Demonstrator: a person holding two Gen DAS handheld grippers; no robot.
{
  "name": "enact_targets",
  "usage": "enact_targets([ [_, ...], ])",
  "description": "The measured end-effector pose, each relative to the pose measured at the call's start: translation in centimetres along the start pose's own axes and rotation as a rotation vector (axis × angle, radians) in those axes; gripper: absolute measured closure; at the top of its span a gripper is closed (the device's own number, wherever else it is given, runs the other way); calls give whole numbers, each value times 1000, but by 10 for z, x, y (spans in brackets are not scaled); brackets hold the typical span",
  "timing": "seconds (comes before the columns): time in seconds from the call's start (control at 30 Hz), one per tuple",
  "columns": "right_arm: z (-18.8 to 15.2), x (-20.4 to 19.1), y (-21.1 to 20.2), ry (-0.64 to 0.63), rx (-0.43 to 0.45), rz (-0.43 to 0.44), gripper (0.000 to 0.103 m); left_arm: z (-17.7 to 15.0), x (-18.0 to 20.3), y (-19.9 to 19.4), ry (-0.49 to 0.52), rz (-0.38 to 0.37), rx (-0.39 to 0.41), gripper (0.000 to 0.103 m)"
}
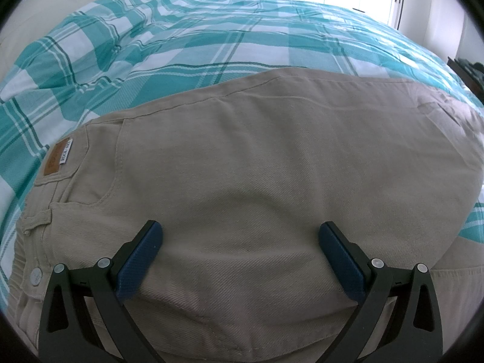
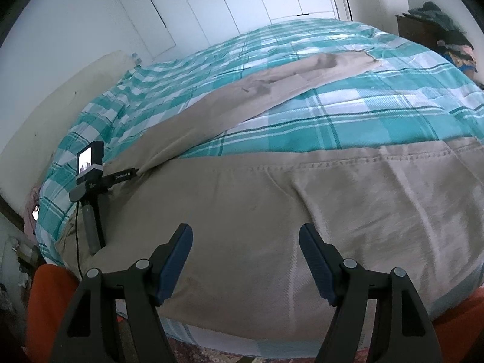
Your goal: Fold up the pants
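Spread across a teal-and-white plaid bedspread (image 1: 211,39): one pair of beige pants (image 1: 257,166), lying flat. Seen from the right wrist, one leg (image 2: 272,87) running away toward the far end of the bed, the other leg (image 2: 348,199) crossing sideways near the front edge, so apparently splayed apart rather than stacked. Waistband end toward the left, marked by one tan leather patch (image 1: 57,160), one belt loop (image 1: 36,220) and one metal button (image 1: 35,276).

Two grippers in all. Left gripper (image 1: 240,260) directly over the seat and hip, jaws spread wide, nothing pinched. Right gripper (image 2: 245,264) over the near leg, jaws likewise spread and empty. Probably nearer the waist: the left; nearer the loose leg cloth: the right. Visible from the right wrist, the left tool's body with its small camera screen (image 2: 89,163).
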State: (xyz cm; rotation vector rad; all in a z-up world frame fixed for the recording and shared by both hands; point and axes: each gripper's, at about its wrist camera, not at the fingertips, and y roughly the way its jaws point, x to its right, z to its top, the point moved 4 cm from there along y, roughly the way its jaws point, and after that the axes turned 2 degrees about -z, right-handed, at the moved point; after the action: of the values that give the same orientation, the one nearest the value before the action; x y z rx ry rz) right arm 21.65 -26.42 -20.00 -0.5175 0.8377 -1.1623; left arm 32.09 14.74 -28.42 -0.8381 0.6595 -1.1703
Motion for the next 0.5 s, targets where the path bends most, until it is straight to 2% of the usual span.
enact_targets([
  [0.2, 1, -2, 3, 2, -9, 8, 30, 0, 0, 0, 0, 0, 0, 0],
  [0.3, 19, 4, 7, 35, -20, 42, 30, 0, 0, 0, -1, 0, 0, 0],
  [0.4, 57, 10, 13, 29, -11, 54, 26, 0, 0, 0, -1, 0, 0, 0],
  [0.5, 117, 10, 34, 1, 10, 30, 25, 0, 0, 0, -1, 0, 0, 0],
])
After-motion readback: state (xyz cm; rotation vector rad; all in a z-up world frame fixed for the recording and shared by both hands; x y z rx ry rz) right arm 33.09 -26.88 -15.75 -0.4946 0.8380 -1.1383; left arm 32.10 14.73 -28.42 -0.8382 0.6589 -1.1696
